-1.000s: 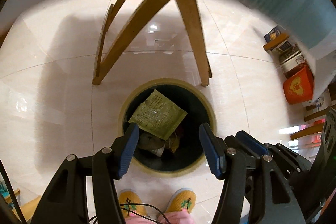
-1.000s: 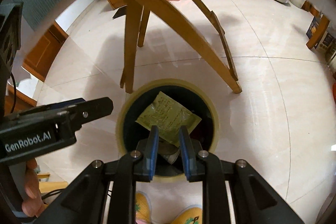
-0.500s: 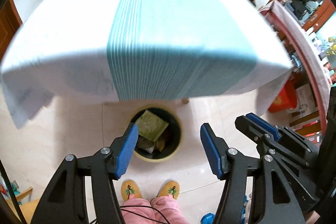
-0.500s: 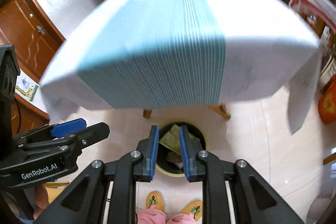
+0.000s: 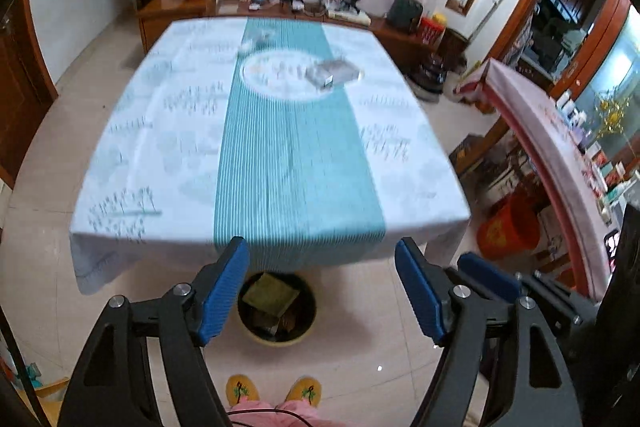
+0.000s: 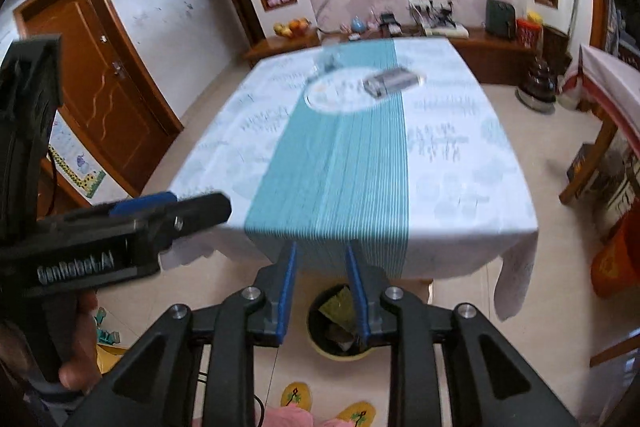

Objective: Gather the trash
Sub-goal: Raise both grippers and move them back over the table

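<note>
My left gripper [image 5: 320,287] and right gripper [image 6: 320,291] have just been spreading, both empty, above the round bin [image 5: 276,307] holding crinkled wrappers.

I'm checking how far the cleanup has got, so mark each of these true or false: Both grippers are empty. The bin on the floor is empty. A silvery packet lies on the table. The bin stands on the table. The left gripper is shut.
1. Both grippers are empty. True: neither the left gripper nor the right gripper holds anything.
2. The bin is empty. False: the bin holds a green wrapper and other trash.
3. A silvery packet lies on the table. True: the silvery packet is on the tablecloth.
4. The bin stands on the table. False: it stands on the floor at the table's near edge.
5. The left gripper is shut. False: its jaws stand wide apart.
</note>
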